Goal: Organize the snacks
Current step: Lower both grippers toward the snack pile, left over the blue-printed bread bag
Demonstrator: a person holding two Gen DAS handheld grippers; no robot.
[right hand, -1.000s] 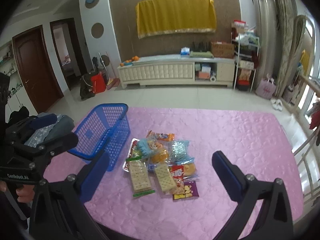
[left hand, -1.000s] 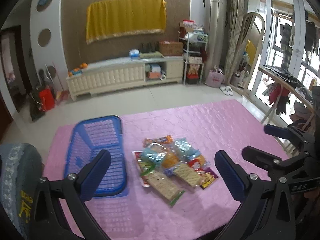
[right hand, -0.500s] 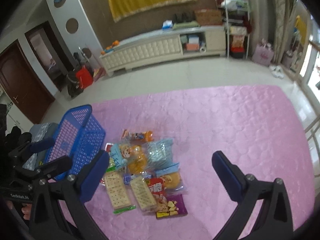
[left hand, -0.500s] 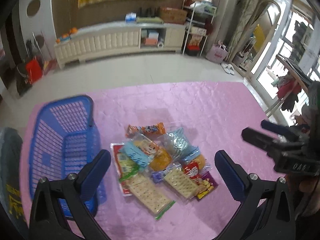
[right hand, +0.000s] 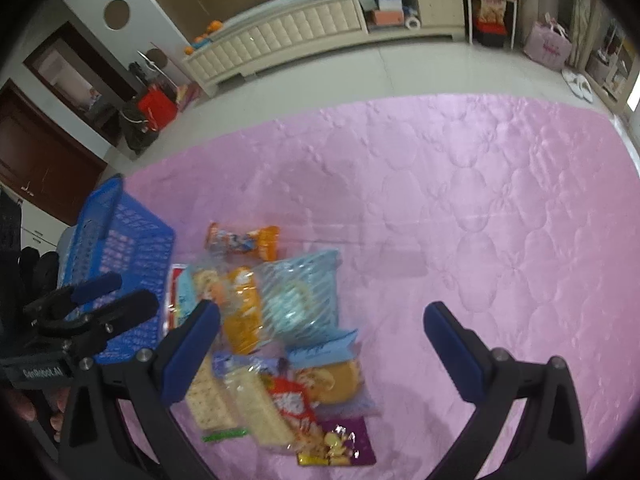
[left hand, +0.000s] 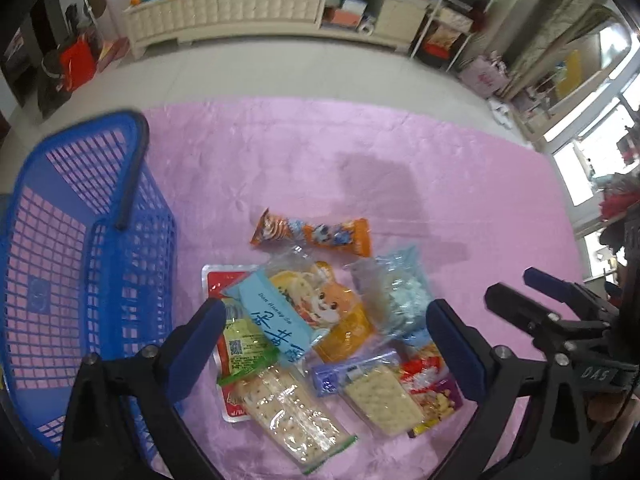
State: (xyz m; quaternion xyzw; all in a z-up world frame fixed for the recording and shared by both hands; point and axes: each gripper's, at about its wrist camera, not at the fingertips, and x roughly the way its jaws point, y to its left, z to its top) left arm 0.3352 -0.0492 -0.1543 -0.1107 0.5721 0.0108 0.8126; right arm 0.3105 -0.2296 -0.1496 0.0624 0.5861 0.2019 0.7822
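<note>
I have both tongs spread wide and empty above the snack pile on the pink-covered table (right hand: 500, 184): the left tongs (left hand: 326, 344) hover over the near-left part of the heap, the right tongs (right hand: 322, 344) over its near-right edge. The blue basket (left hand: 80, 264) sits just left of the pile with nothing in it that I can see. As I judge it, the step in hand is picking the first packet, and the light blue packet (left hand: 276, 320) lying on top under the left tongs looks the best choice, since it overlaps the orange bunny bag (left hand: 336, 304) and the green-labelled packet (left hand: 244, 344). I'd lower straight down and pinch it across its narrow width, so the film doesn't drag its neighbours. The cracker packs (left hand: 376, 396) look brittle; I'd grip them lightly by the edges. The orange bar (left hand: 312, 234) lies apart at the far side.
</note>
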